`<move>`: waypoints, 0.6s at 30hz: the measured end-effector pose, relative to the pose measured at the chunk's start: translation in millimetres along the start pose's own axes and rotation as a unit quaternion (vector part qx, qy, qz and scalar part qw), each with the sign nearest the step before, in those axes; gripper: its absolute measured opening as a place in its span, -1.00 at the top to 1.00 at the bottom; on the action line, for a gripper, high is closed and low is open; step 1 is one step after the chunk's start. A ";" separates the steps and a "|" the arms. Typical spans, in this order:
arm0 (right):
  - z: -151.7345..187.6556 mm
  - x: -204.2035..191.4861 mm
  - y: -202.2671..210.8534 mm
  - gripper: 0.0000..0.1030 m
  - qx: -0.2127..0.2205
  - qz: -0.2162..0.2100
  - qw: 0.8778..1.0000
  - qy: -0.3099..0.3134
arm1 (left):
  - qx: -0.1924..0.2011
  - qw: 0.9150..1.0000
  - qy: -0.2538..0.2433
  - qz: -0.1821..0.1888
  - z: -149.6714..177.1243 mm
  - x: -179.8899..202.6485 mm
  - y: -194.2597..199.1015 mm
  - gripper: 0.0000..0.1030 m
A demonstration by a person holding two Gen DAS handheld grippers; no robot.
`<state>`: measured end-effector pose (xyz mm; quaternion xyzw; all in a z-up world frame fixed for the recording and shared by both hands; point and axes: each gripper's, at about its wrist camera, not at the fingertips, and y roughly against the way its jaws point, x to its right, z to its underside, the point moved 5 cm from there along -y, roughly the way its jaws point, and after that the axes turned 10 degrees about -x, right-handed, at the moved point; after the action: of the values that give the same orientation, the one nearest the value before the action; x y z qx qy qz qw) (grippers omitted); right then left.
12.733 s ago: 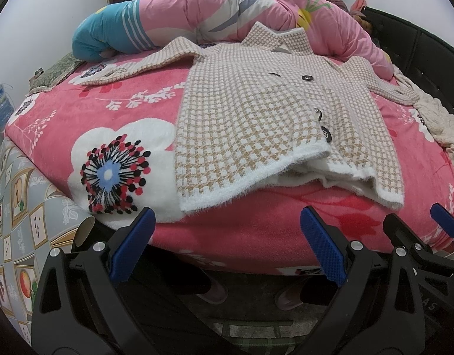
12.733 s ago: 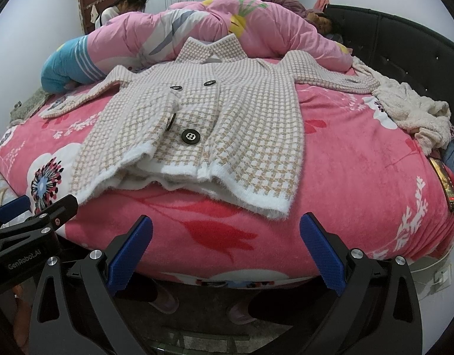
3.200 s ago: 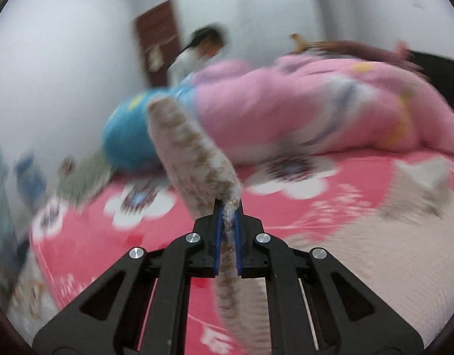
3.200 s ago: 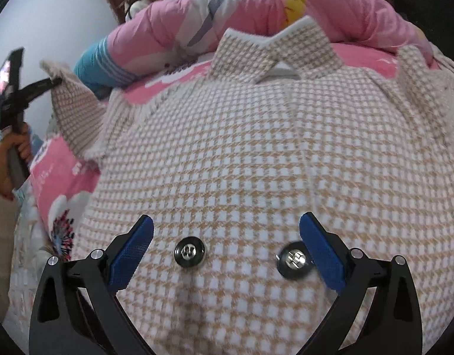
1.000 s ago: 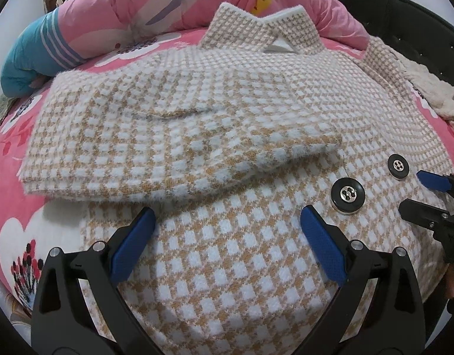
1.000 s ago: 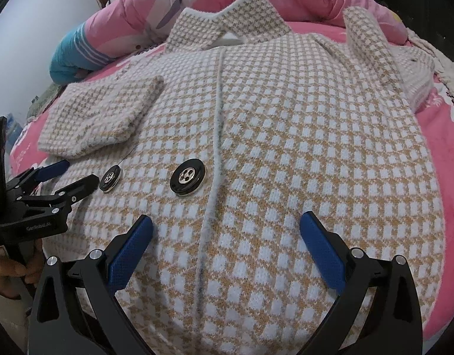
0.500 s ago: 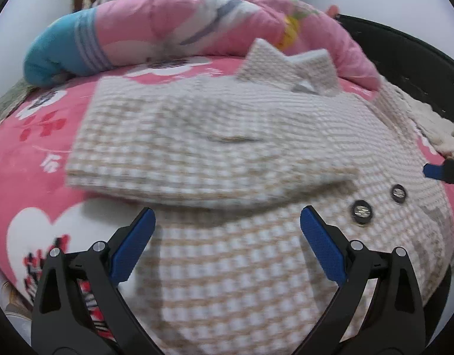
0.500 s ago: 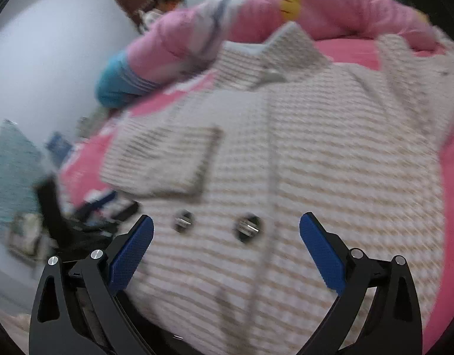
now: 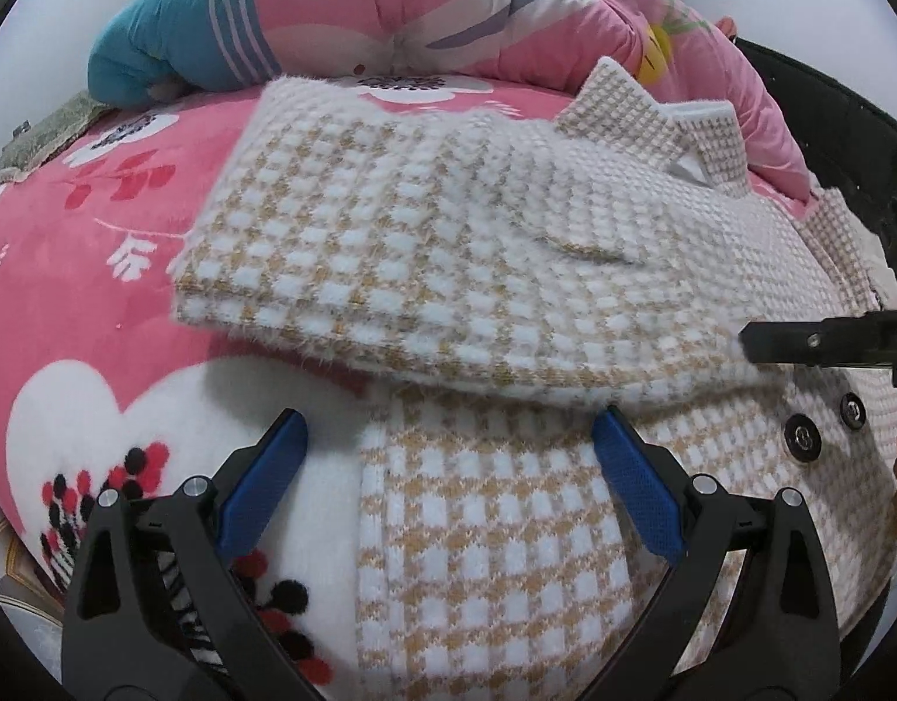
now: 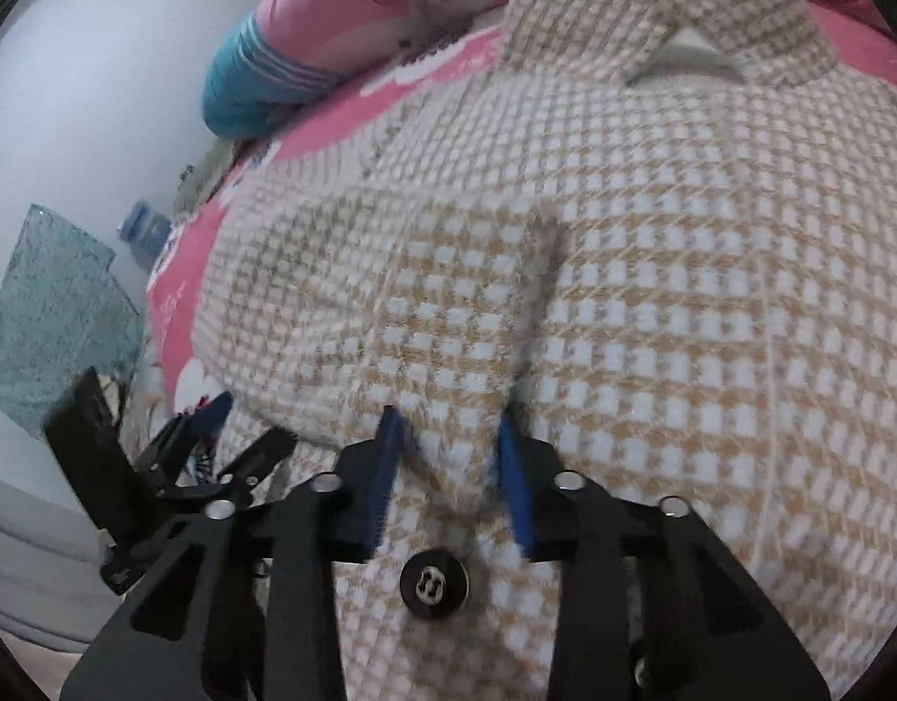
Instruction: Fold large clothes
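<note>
Right now the right gripper [image 10: 448, 467] is closing on the coat's [image 10: 653, 292] folded sleeve cuff [image 10: 448, 315], cloth between pads; left gripper [image 9: 448, 490] is hanging wide apart nr the bed's [image 9: 86, 304] front edge. Thick, soft, floppy knit, prob. heavy-ish — grab at edges.

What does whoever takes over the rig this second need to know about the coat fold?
Left tool: open, empty, over the lower side edge of the coat.
Right tool: jaws have just been closing and now seem to pinch the cuff end of the folded sleeve.
The coat lies front up on the pink blanket.
Done: one sleeve laid across the chest.
Left: probably settle that sleeve, bring in the other sleeve, then fold the body.
</note>
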<state>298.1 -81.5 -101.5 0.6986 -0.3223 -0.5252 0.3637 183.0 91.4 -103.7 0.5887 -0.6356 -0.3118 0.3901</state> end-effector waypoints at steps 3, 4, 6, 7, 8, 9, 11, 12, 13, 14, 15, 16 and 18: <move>-20.8 -13.6 22.6 0.81 0.035 0.002 0.999 0.019 | 0.002 1.000 0.000 0.001 -0.7 -0.2 -0.2 -0.85; -27.8 -17.2 36.0 0.82 0.054 0.003 0.998 0.023 | 0.003 1.000 -0.001 0.001 -0.3 -0.3 -0.6 -0.85; -41.7 -21.3 71.2 0.83 0.103 0.008 0.994 0.027 | 0.004 1.000 -0.001 0.001 1.4 -1.7 0.1 -0.85; -48.4 -21.4 90.0 0.83 0.128 0.016 0.991 0.027 | 0.004 1.000 -0.001 0.001 1.2 -1.4 0.2 -0.85; -52.9 -20.3 109.8 0.83 0.154 0.028 0.987 0.028 | 0.003 1.000 -0.001 0.001 1.2 -1.4 0.1 -0.85; -48.9 -18.2 127.9 0.83 0.173 0.041 0.984 0.028 | 0.003 1.000 -0.001 0.001 1.4 -1.8 0.1 -0.85; -50.3 -10.2 156.0 0.84 0.209 0.079 0.975 0.021 | 0.003 1.000 -0.001 0.001 1.2 -1.9 0.1 -0.85; -49.2 -1.1 169.5 0.84 0.222 0.097 0.970 0.012 | 0.003 1.000 -0.001 0.002 1.0 -1.9 0.1 -0.85; -46.3 9.0 177.9 0.84 0.228 0.107 0.968 0.002 | 0.003 1.000 -0.001 0.002 0.8 -1.6 -0.1 -0.85; -46.2 23.1 181.1 0.84 0.228 0.114 0.967 -0.013 | 0.002 1.000 -0.001 0.002 0.6 -1.5 -0.4 -0.85; -42.7 37.6 183.1 0.85 0.225 0.120 0.967 -0.023 | 0.003 1.000 -0.001 0.002 0.3 -1.2 -0.6 -0.85; -38.9 52.1 183.5 0.85 0.218 0.132 0.966 -0.036 | 0.002 1.000 -0.001 0.001 0.2 -1.2 -0.7 -0.85; -36.5 74.9 167.0 0.86 0.196 0.153 0.967 -0.056 | 0.001 1.000 -0.001 0.000 0.1 -1.3 -0.6 -0.85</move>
<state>340.1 -225.8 9.2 0.6676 -0.5422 -0.4283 0.2772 183.3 92.7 -104.5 0.5886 -0.6366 -0.3118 0.3886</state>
